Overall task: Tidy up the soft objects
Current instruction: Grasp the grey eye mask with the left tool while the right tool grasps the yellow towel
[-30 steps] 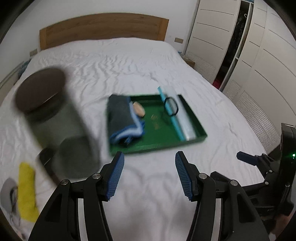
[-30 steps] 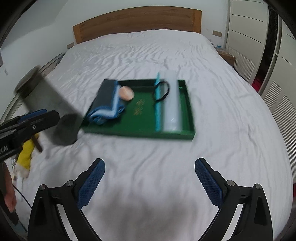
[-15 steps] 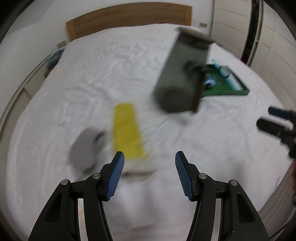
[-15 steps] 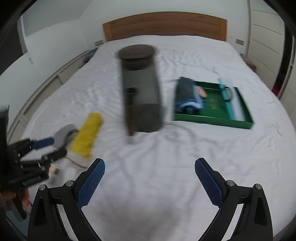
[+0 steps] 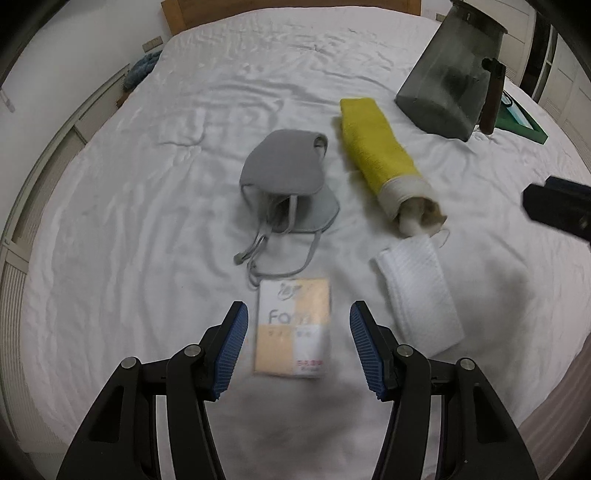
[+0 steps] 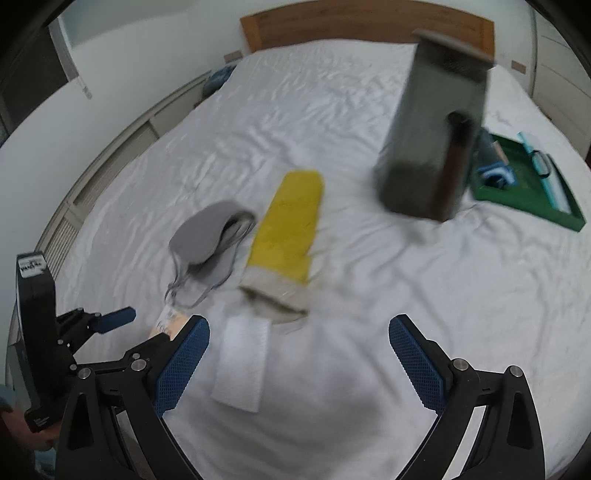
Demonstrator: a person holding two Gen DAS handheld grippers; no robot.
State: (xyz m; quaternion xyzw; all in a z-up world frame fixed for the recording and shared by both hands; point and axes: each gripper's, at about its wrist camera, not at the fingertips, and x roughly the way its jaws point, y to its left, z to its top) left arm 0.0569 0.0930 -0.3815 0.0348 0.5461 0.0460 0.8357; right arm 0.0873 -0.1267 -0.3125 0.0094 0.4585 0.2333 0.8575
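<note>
On the white bed sheet (image 5: 147, 229), near edge: grey face mask (image 5: 284, 173), yellow cloth roll (image 5: 376, 151) just beside it, folded white cloth (image 5: 421, 291) below the roll, peach-and-white tissue pack (image 5: 293, 325) below the mask's straps. Left gripper (image 5: 297, 349) above the pack, jaws parted on either side, nothing held. Right gripper (image 6: 299, 365) open wide and empty over the sheet near the white cloth; dark jar (image 6: 436, 133) and green tray (image 6: 532, 199) farther back.

I am in a home bedroom: a wide bed (image 6: 369, 110) with a rumpled white sheet, a wooden headboard (image 6: 365, 31) against the wall, white wardrobe doors (image 6: 561, 74) beside it.
</note>
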